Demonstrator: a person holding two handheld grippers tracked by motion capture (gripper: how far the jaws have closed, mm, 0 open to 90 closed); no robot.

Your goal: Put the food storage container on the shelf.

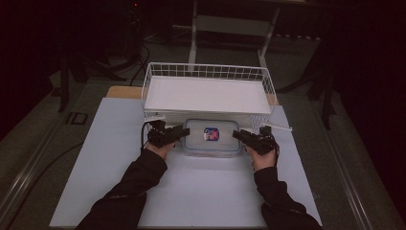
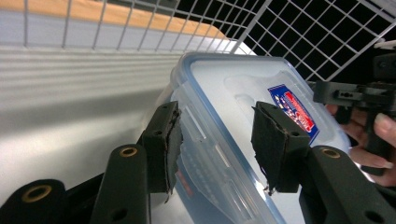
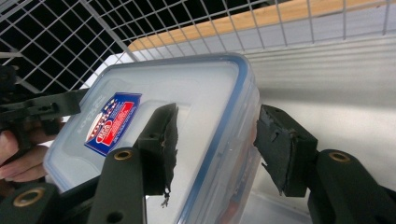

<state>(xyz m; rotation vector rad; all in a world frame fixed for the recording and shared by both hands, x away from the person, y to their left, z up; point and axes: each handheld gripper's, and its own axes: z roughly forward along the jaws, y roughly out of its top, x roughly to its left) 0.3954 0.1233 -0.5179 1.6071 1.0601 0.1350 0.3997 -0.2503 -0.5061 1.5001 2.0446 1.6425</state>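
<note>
Your left gripper sits at the left end of the clear plastic container, which lies flat on the white table sheet just in front of the white wire basket. In the left gripper view its jaws stand apart and straddle the container's near edge, one pad against the side wall and the other pad over the lid; whether they press on it, you cannot tell. A red and blue label sits in the middle of the blue-rimmed lid. Your right gripper meets the container's right end in the same way: in the right gripper view one pad lies over the lid by the label, and the other pad stands just clear of the side wall, so that grip is not closed.
</note>
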